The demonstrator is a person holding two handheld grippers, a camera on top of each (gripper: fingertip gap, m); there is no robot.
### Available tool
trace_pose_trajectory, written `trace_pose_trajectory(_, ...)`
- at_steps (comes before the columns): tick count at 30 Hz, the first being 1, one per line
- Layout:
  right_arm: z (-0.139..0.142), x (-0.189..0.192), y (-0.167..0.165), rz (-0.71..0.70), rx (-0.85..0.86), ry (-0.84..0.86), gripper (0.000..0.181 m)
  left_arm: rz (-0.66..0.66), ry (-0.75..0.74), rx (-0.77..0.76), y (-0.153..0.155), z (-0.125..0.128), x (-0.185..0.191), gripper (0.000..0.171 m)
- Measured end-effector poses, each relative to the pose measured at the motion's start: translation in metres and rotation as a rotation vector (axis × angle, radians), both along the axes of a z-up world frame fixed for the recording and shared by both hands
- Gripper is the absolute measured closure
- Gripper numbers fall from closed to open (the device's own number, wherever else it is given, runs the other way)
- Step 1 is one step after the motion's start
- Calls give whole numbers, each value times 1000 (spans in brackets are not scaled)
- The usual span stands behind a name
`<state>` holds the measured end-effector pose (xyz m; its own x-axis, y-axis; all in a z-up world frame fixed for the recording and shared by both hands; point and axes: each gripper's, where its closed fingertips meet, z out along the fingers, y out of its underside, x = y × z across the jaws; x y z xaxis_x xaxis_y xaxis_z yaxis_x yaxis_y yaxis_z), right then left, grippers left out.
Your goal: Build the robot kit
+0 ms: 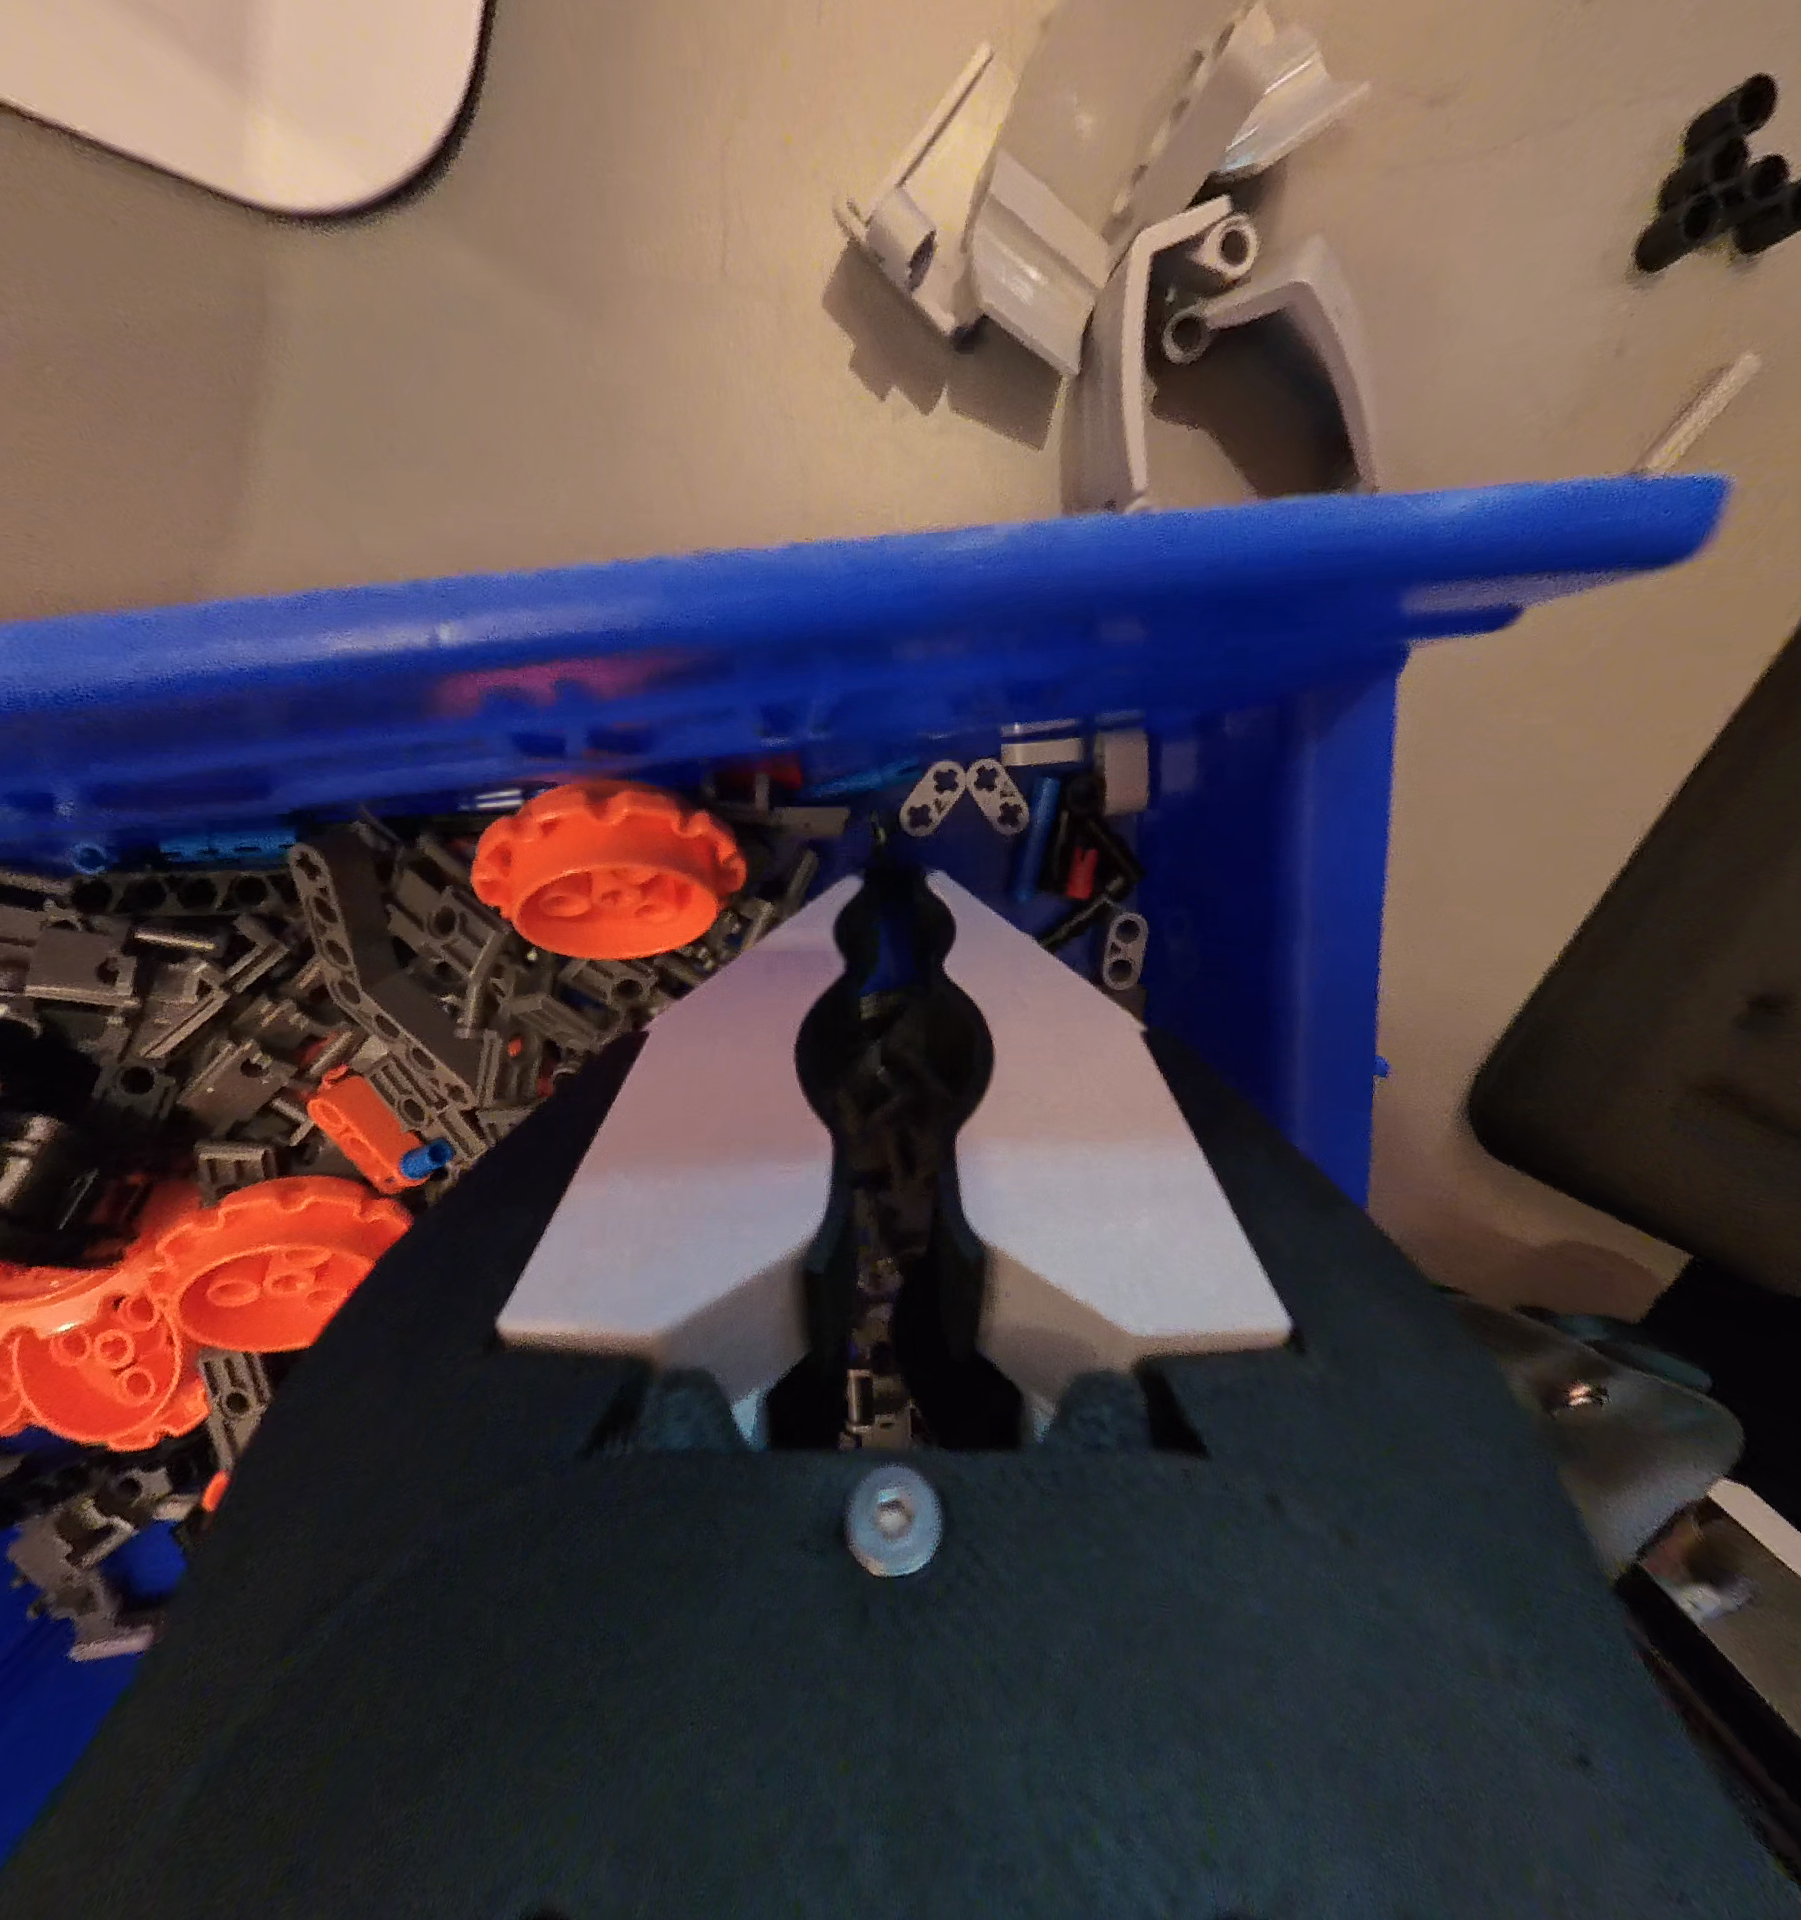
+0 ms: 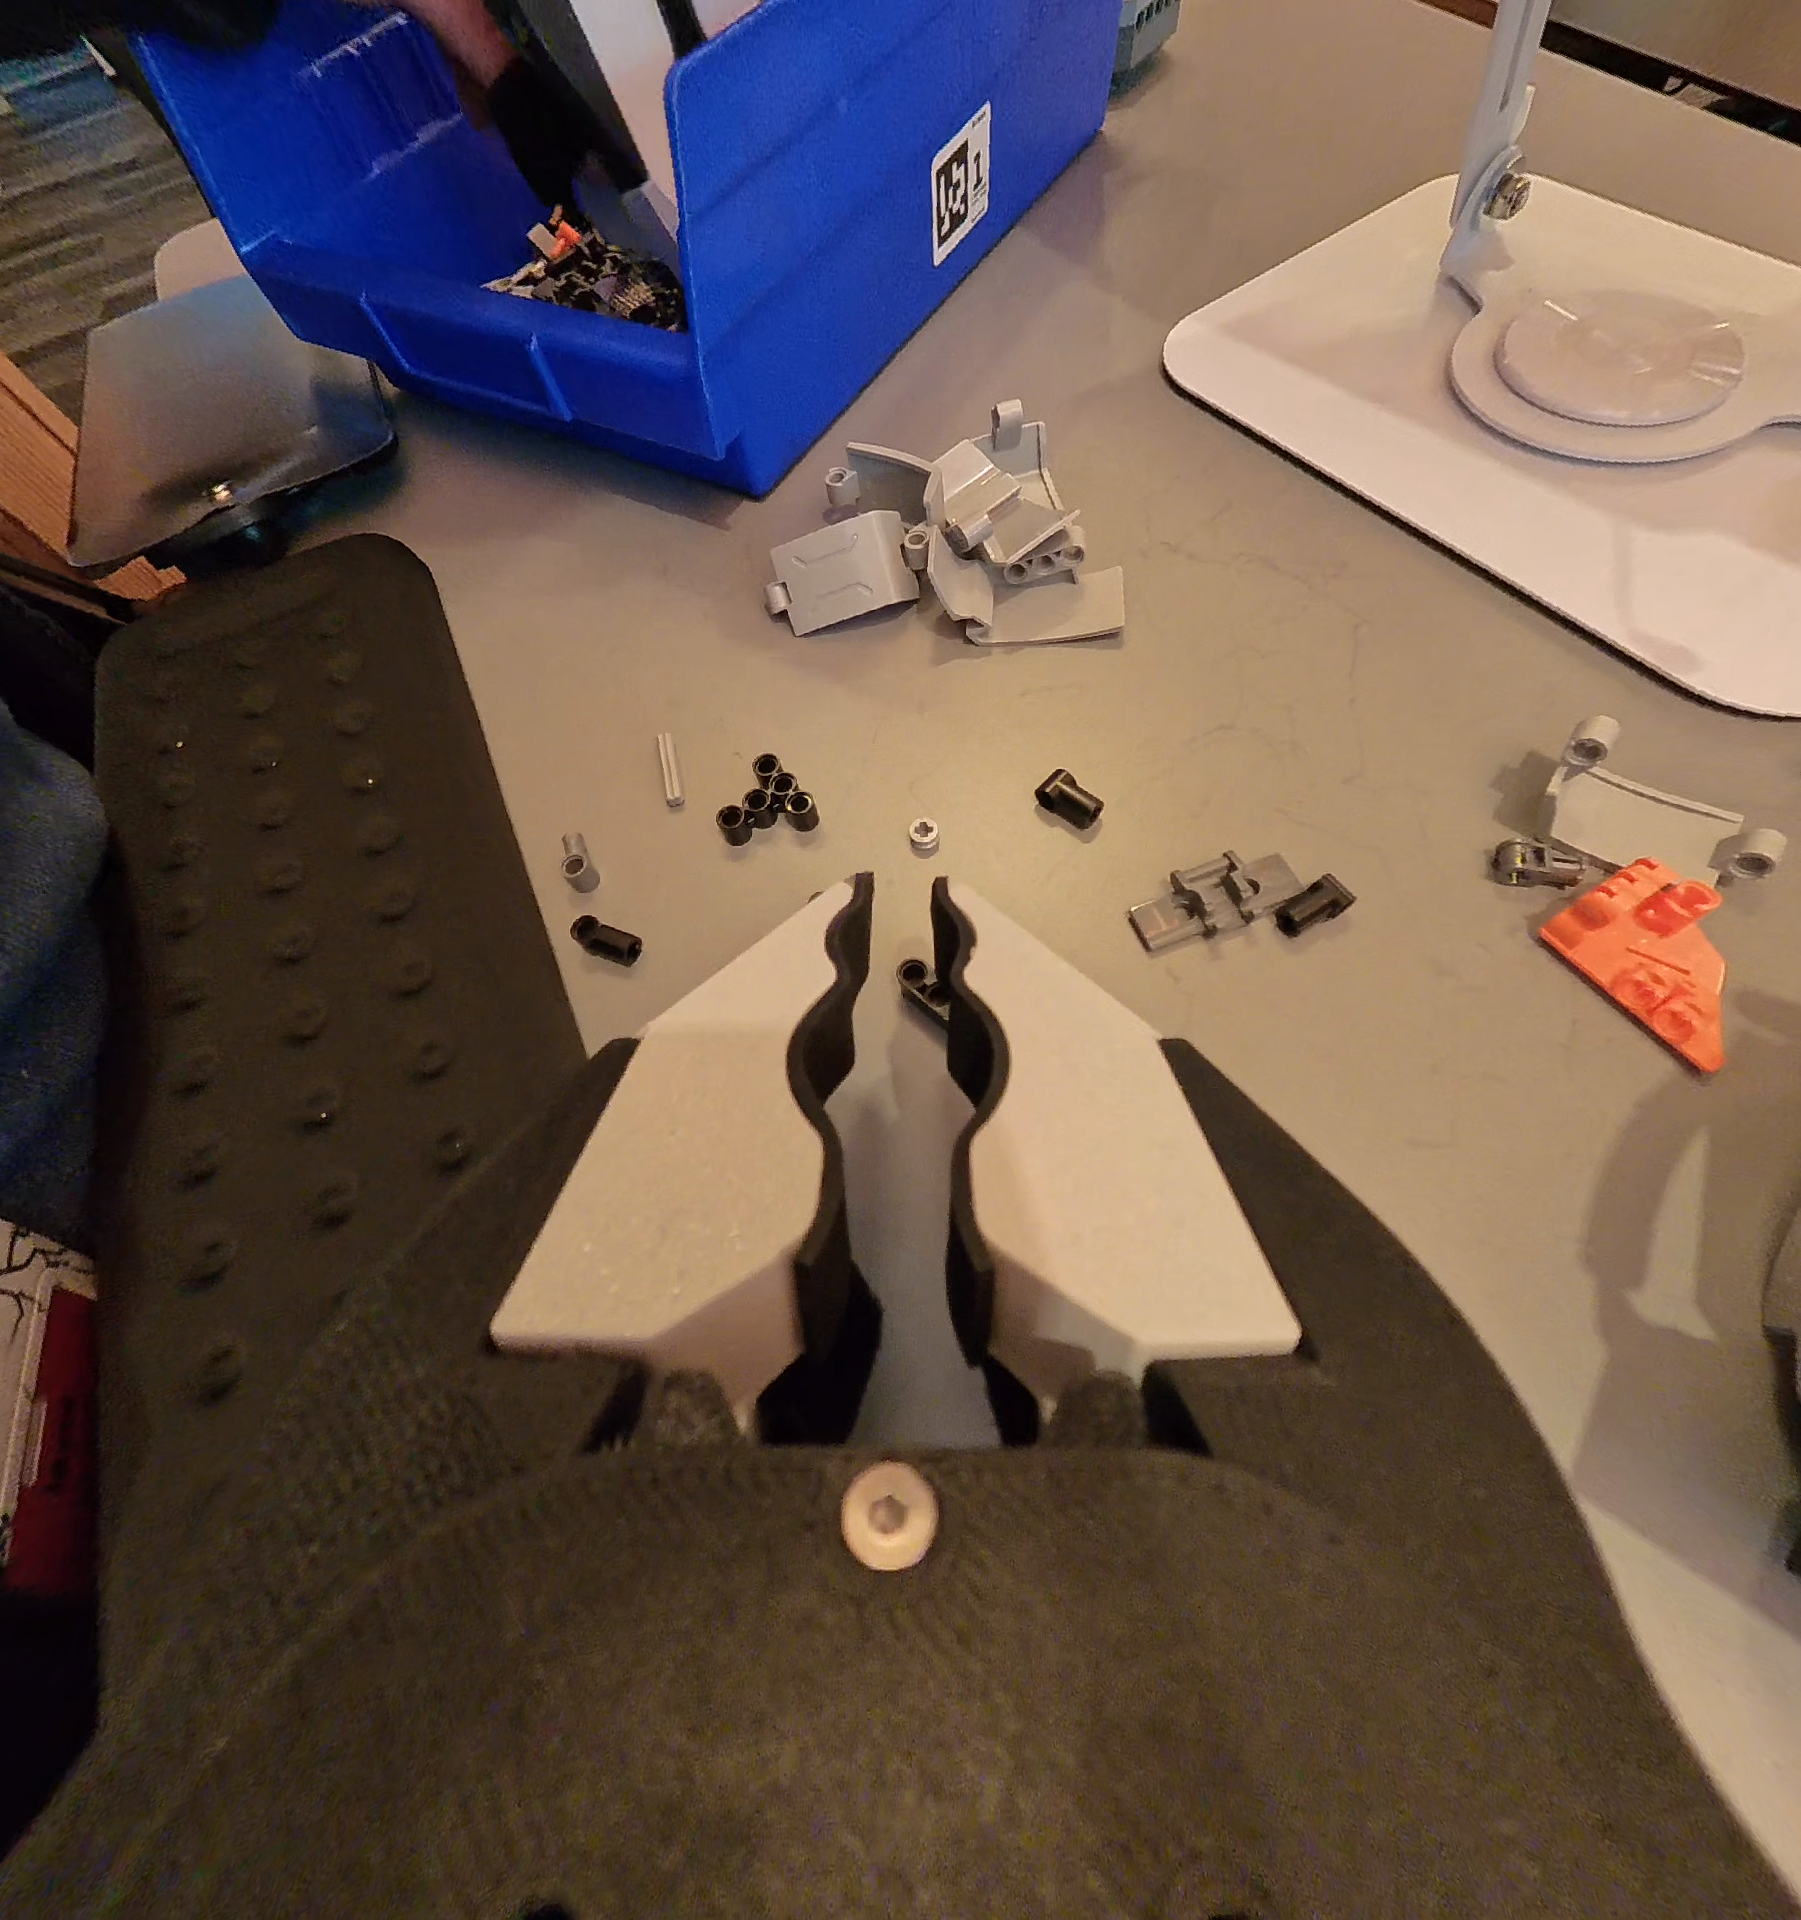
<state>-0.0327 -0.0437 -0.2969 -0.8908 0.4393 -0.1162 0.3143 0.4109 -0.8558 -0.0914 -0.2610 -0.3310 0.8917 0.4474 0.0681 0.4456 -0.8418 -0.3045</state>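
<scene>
My left gripper [image 1: 894, 883] is down inside a blue bin [image 1: 771, 613], over a heap of grey and black building parts [image 1: 252, 997] with orange wheels [image 1: 610, 883]. Its jaws stand together at the tips. Dark parts show through the slit between the pads, and I cannot tell if any is held. My right gripper [image 2: 903, 888] is open by a narrow gap, low over the grey table [image 2: 1291, 665]. A small black connector [image 2: 920, 982] lies on the table between its fingers. A small grey bush [image 2: 923, 834] lies just beyond its tips.
The blue bin [image 2: 823, 239] stands at the far left with the other gripper inside it. Grey curved panels [image 2: 948, 540] lie in front of it, and black connectors [image 2: 769, 800] nearer. An orange plate [image 2: 1644, 961] lies to the right, a white stand base [image 2: 1395, 436] far right, and a black mat [image 2: 283, 883] to the left. There is about 25 cm between the tips of the two grippers.
</scene>
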Motion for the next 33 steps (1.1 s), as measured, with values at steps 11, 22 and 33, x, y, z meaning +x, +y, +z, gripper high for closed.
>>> trace_pose_trajectory(11,2,1,0,1,-9,9,173,-68,-55,132,4,51,20,169)
trace_pose_trajectory(22,5,0,1,-7,-22,13,173,-165,21,170,135,35,85,168)
trace_pose_trajectory(33,5,1,1,-1,-26,11,173,-216,87,231,142,49,78,158)
